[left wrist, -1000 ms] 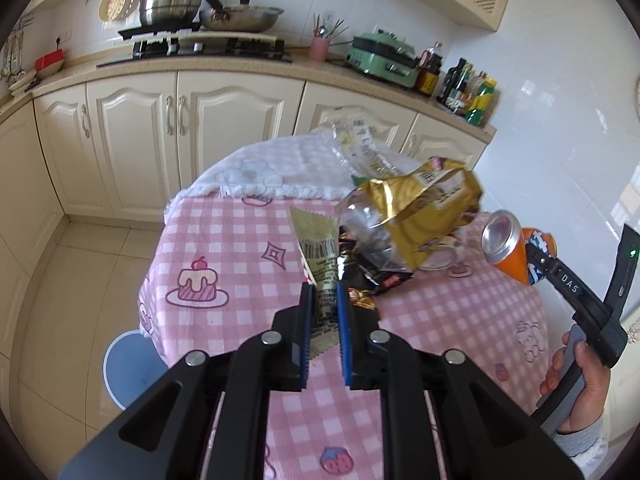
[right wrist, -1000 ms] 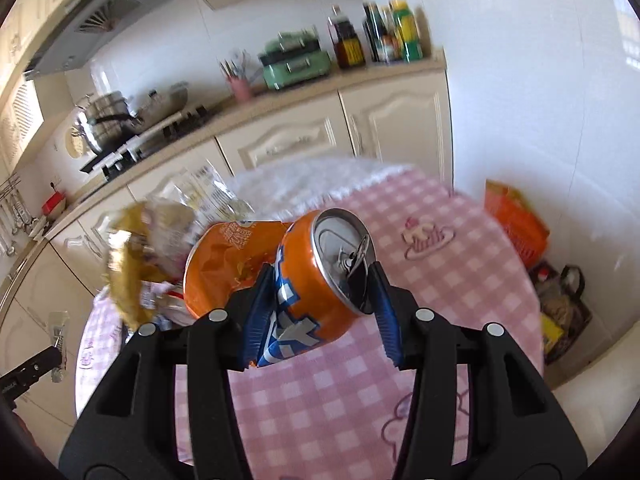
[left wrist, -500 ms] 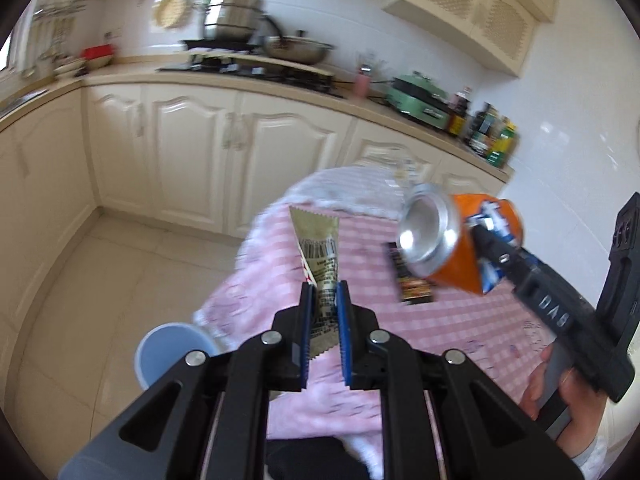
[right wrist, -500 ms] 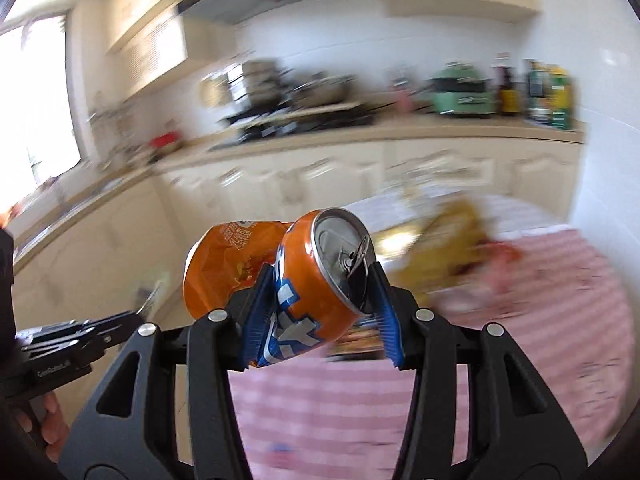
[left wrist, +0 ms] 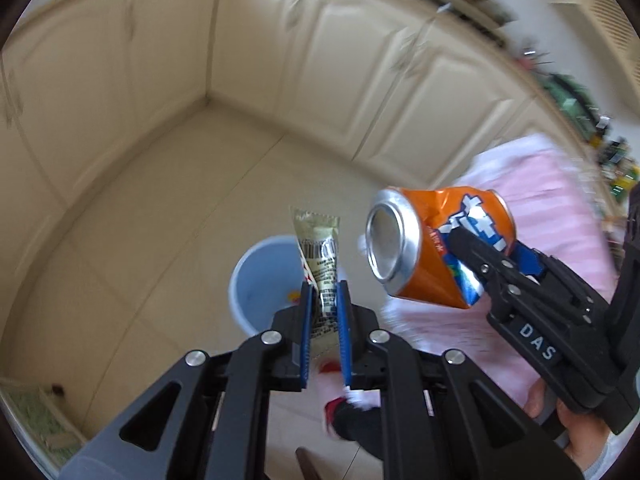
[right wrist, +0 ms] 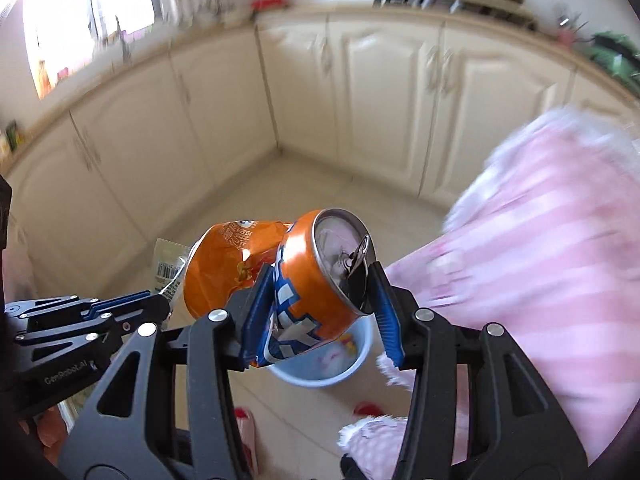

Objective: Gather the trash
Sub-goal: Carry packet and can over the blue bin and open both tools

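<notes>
My left gripper point(left wrist: 324, 300) is shut on a small gold-green wrapper point(left wrist: 318, 252) and holds it above a light blue bin point(left wrist: 264, 280) on the floor. My right gripper point(right wrist: 320, 300) is shut on a dented orange soda can point(right wrist: 320, 272) together with an orange snack bag point(right wrist: 228, 264), over the same bin point(right wrist: 320, 372). The can also shows in the left wrist view point(left wrist: 432, 248), just right of the wrapper. The left gripper point(right wrist: 160, 300) shows at the left of the right wrist view with the wrapper point(right wrist: 170, 264). Some scraps lie inside the bin.
The table with a pink checked cloth point(left wrist: 552, 220) stands to the right, its edge close to the bin point(right wrist: 540, 260). Cream kitchen cabinets point(left wrist: 340, 60) line the far walls. The tiled floor point(left wrist: 160, 220) lies around the bin. Red slippers point(right wrist: 244, 416) show below.
Both grippers have swung away from the table and down toward the floor. They now hang over the blue bin, still holding the wrapper, the can and the snack bag.
</notes>
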